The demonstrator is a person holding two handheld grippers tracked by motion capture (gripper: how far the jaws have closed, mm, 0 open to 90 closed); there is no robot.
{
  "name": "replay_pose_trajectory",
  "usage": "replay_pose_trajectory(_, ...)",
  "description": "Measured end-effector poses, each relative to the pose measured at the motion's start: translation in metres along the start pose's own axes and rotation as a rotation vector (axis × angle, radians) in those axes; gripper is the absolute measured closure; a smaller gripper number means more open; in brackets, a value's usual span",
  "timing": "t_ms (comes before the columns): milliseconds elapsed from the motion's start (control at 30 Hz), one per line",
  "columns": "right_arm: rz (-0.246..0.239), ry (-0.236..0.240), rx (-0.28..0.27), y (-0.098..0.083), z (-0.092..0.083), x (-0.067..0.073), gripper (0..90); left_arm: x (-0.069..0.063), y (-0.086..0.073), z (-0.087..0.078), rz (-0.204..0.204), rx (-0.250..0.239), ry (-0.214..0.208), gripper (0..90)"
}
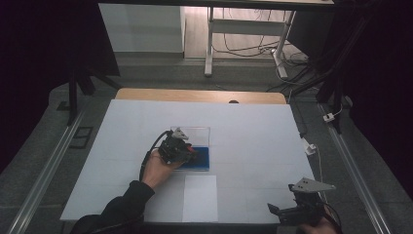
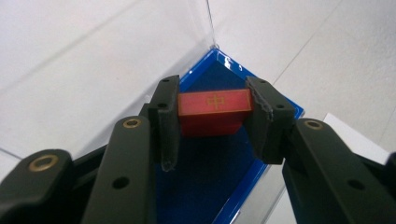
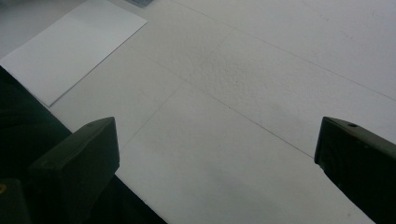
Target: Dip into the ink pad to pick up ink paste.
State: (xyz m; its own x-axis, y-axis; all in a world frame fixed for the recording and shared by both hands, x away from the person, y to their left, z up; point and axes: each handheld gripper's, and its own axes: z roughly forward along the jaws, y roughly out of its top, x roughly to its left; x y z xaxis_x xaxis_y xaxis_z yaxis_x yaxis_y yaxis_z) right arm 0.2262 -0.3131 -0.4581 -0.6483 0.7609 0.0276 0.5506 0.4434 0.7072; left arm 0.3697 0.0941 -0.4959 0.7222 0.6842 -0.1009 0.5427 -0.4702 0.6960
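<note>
over on the left, your left hand (image 1: 155, 170) comes up from the near edge of the bench (image 1: 253, 131), dark sleeve (image 1: 122, 204) and all, and the left gripper (image 2: 212, 119) is reaching into the clear case (image 1: 195, 132) near the middle of the white surface. its jaws are pinched tight on the red block (image 2: 212, 112), one pad on each end, and the block carries a thin gold border and a gold character on its upper face. it sits just over the blue lining (image 2: 205, 172) of the case's base; whether it touches the lining or hangs a shade above it, you can't tell from here. the glossy blue rim (image 2: 261, 168) runs round the lining, and the clear wall meets at a corner just beyond the block (nice clean view along the jaws there). from the high view the gripper body hides the block, with the grey three-cornered plate (image 1: 180, 132) on top and the cable looping back past your hand.

moving right, a white sheet of paper (image 1: 200, 197) lies flat on the bench just in front of the case, towards you.

far right now, your right gripper (image 1: 287, 210) waits at the near corner of the bench, well apart from the case. its jaws stand spread wide, with bare white bench between them and the sheet off to one side.
</note>
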Motion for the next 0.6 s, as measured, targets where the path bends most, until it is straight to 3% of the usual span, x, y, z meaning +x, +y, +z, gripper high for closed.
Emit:
replay_pose_trajectory(233,0.002,0.0,-0.002,0.0,0.0,0.0,0.4,-0.002,0.001,-0.008,0.019,-0.005,0.029,58.3)
replay_pose_trajectory(467,0.003,0.0,-0.003,0.0,-0.001,0.0,0.4,-0.006,0.001,-0.017,0.016,-0.021,0.008,58.3)
replay_pose_trajectory(600,0.003,0.0,-0.002,0.0,-0.001,0.0,0.4,-0.008,-0.001,-0.023,0.045,-0.049,0.012,58.3)
